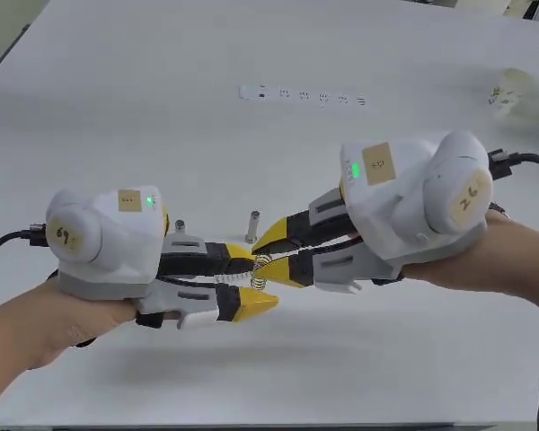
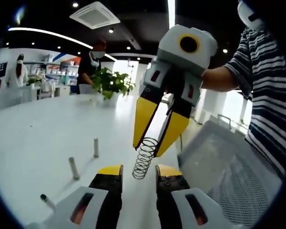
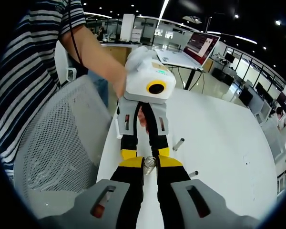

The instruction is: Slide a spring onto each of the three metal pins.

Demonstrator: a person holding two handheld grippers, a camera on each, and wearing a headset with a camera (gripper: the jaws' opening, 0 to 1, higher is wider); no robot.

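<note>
Open-plan office (laptop (image 3: 200, 47), mesh chair (image 3: 62, 138))

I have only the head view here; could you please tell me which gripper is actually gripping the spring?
Observer: The right gripper. Its jaws are shut on the upper end of the spring, while the left gripper has open jaws on either side of the lower end.
Operator: Thank you. How many pins are bare?
Observer: All three pins, as the left gripper view shows them.
Operator: What is there beyond the left gripper?
Observer: A grey mesh chair, in the right gripper view.
</note>
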